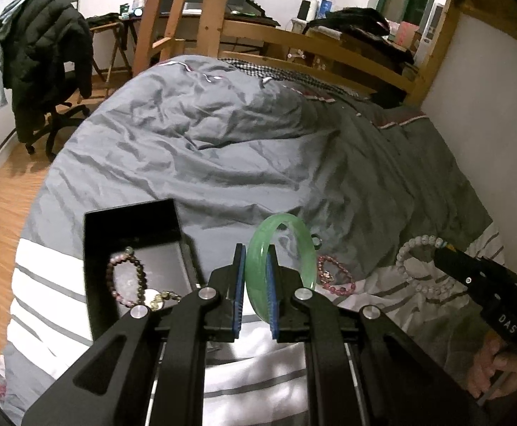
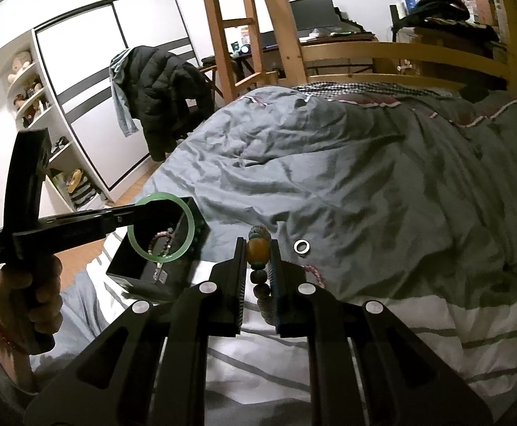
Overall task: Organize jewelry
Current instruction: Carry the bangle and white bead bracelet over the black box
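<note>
Jaws of the left gripper (image 1: 257,285) are clamping a green bangle (image 1: 281,245), holding it upright in the air above the bed (image 1: 223,149), just right of the black box (image 1: 130,245). Jaws of the right gripper (image 2: 257,277) are squeezing a white bead bracelet (image 1: 418,266) at its amber bead (image 2: 257,251). Pink bracelet (image 1: 334,274) and small silver ring (image 2: 301,246) are lying loose on the grey duvet, between the two grippers. Box is sitting open, already holding a pink-and-brown bead bracelet (image 1: 127,277) and a gold-bead strand (image 1: 166,297). Bangle is looking smooth, translucent, pale green. Jacket-draped chair (image 1: 45,71) is standing well behind.
</note>
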Tool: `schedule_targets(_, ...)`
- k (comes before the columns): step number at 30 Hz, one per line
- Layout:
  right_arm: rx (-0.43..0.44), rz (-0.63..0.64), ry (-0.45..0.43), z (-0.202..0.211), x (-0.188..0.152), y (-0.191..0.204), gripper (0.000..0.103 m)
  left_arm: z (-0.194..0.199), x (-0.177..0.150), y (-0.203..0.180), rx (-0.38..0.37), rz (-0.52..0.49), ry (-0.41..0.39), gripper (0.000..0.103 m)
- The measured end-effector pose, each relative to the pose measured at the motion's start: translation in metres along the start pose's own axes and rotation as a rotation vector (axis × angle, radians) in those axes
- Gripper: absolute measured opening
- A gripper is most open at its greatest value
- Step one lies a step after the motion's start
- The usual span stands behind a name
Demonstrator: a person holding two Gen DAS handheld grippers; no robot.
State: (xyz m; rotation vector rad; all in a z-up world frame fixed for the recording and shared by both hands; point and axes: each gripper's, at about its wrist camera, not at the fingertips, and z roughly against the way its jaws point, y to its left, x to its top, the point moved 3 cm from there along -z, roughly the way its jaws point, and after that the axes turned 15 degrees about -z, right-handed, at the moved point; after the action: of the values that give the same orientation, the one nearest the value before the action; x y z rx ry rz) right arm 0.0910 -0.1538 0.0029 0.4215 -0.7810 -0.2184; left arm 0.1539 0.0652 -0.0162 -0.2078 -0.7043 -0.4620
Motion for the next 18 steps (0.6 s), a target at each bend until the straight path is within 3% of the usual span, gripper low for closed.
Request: schedule_targets(18, 0.060, 0.071, 0.019, -0.027, 0.011, 0.062, 0.013, 0.025, -0.014, 0.061, 0.092, 0.076, -0.010, 0.012)
